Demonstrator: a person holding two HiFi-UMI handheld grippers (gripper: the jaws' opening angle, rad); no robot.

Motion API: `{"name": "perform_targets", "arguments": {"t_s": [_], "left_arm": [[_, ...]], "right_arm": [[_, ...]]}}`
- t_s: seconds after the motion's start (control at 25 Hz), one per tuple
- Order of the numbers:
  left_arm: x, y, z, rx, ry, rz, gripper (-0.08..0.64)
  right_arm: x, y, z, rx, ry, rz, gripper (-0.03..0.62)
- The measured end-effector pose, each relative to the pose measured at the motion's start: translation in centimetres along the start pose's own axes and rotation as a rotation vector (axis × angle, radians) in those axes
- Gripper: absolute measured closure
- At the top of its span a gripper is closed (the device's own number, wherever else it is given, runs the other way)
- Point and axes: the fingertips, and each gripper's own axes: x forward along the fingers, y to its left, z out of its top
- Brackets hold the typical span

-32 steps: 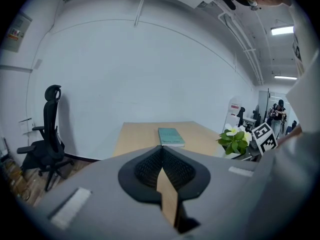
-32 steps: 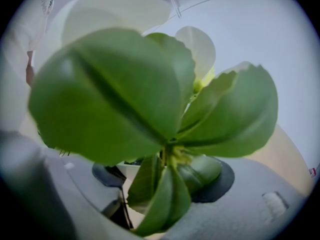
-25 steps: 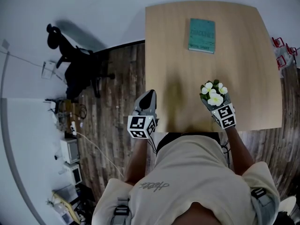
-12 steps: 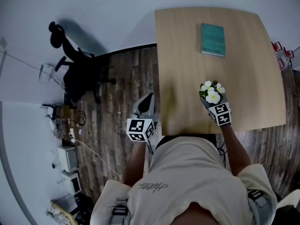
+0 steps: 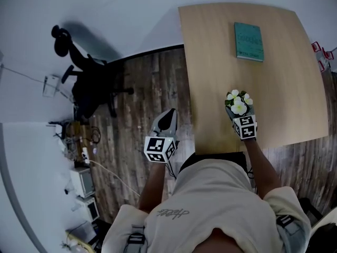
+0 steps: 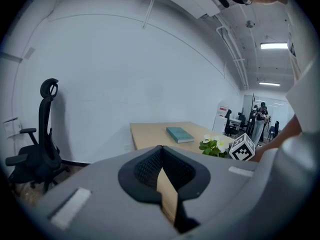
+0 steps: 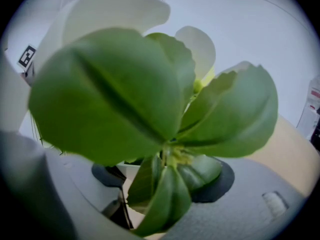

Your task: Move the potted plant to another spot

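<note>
Plant (image 5: 238, 103): carried upright in the right hand-held gripper (image 5: 239, 114), over the desk (image 5: 284, 78) near its front edge; whether the pot touches the wood I cannot tell.
Right hand-held gripper: jaws set wide, clamped on the white pot (image 7: 131, 170); leaves fill its view.
Why so: a grip low on the pot likely spares the flowers and keeps it level.
Left hand-held gripper (image 5: 167, 119): clenched, empty, off the desk's left edge over the floor (image 5: 142, 99), probably kept clear.
Book (image 5: 248, 41): far end, well apart.
</note>
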Motion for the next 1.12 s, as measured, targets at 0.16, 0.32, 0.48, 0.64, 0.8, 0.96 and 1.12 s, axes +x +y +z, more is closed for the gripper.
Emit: {"name": "perform_targets", "arguments": {"t_s": [0.16, 0.32, 0.48, 0.64, 0.8, 0.96, 1.12], "left_arm": [[0.9, 0.8, -0.5, -0.024, 0.006, -0.014, 0.545], [2.0, 1.7, -1.1, -0.045, 0.016, -0.030, 0.545], [2.9, 2.2, -1.4, -0.041, 0.043, -0.047, 0.545], [3.9, 2.2, -1.3, -0.047, 0.054, -0.067, 0.545], [4.3, 2.6, -1.3, -0.059, 0.058, -0.071, 0.545], [4.3, 2.7, -1.5, -0.064, 0.067, -0.075, 0.545], [4.1, 3.3, -2.0, -0.061, 0.086, -0.066, 0.545]], "right_arm": [[2.2, 0.2, -0.1, 0.033, 0.003, -0.042, 0.253], [4.5, 1.0, -0.3, 0.061, 0.017, -0.068, 0.253], [6.1, 1.7, -0.1, 0.080, 0.024, -0.061, 0.253], [7.5, 2.0, 0.7, 0.018, 0.008, -0.062, 0.253], [8.6, 2.2, 1.5, 0.009, -0.004, -0.077, 0.253], [9.7, 2.2, 1.4, 0.014, -0.014, -0.102, 0.253], [10.1, 2.6, 1.6, 0.023, -0.008, -0.117, 0.252]]}}
